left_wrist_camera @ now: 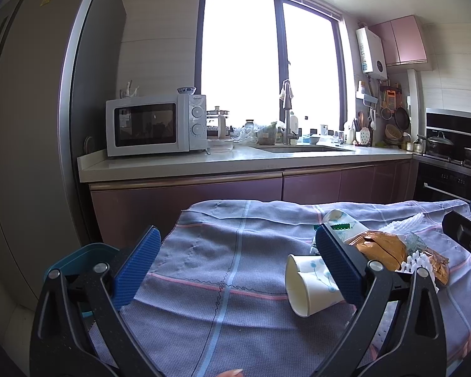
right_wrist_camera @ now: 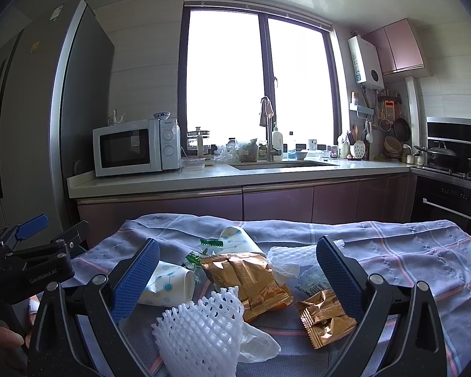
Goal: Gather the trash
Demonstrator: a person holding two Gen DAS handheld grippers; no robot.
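the trash lies heaped on a checked grey-blue cloth (right_wrist_camera: 408, 251) over the desk: a crinkled gold foil wrapper (right_wrist_camera: 251, 279), a smaller gold wrapper (right_wrist_camera: 325, 317), white foam fruit netting (right_wrist_camera: 201, 323), and a tipped paper cup (left_wrist_camera: 311, 286) printed with blue dots. the left tongs (left_wrist_camera: 235, 264) gape wide above bare cloth, their right pad touching the cup. the right tongs (right_wrist_camera: 238, 276) stand apart over the wrappers. a teal bin (left_wrist_camera: 75, 257) sits beside the desk.
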